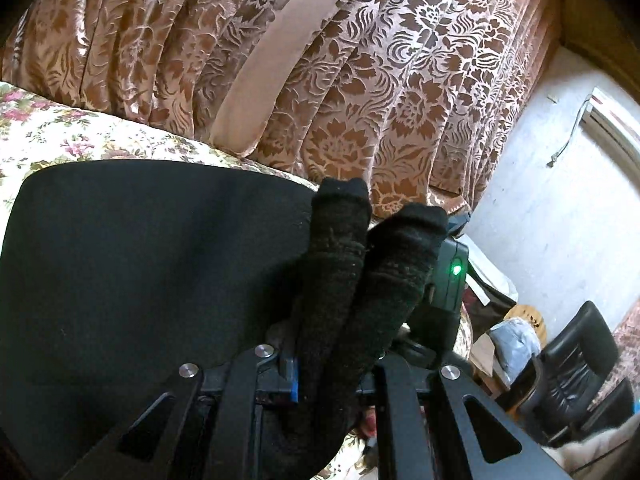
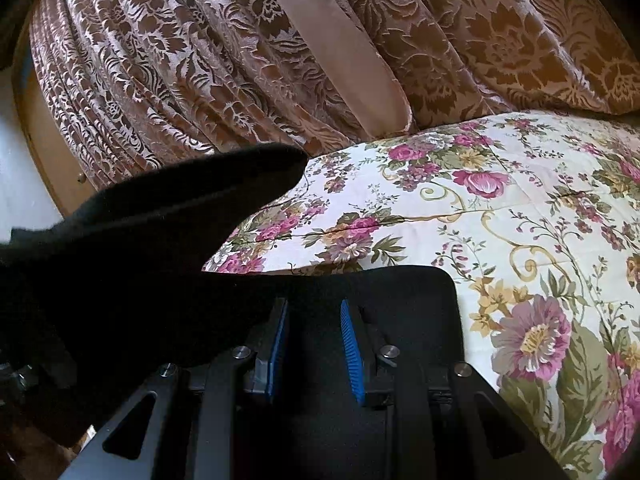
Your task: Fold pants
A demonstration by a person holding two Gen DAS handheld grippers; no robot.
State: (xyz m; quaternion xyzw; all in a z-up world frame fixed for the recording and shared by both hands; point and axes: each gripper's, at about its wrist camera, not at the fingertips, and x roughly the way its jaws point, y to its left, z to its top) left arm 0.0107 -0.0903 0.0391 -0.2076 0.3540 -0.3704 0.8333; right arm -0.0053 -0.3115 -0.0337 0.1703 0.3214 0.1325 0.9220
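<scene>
Black pants (image 1: pixel 140 272) lie flat on a floral bedspread (image 1: pixel 60 132). In the left wrist view my left gripper (image 1: pixel 340 280) is shut on a bunched fold of the black pants (image 1: pixel 360 264), which stands up between the jaws and hides the fingertips. The other gripper's body, with a green light (image 1: pixel 455 269), sits just right of it. In the right wrist view my right gripper (image 2: pixel 314 344) is open, its blue pads (image 2: pixel 352 352) apart over the pants (image 2: pixel 400 292). A raised flap of the pants (image 2: pixel 160 216) hangs at the left.
A brown patterned curtain (image 1: pixel 360 80) hangs behind the bed in both views. The bedspread (image 2: pixel 500 220) stretches to the right in the right wrist view. A white wall (image 1: pixel 560 200), a black leather chair (image 1: pixel 576 364) and clutter stand to the right.
</scene>
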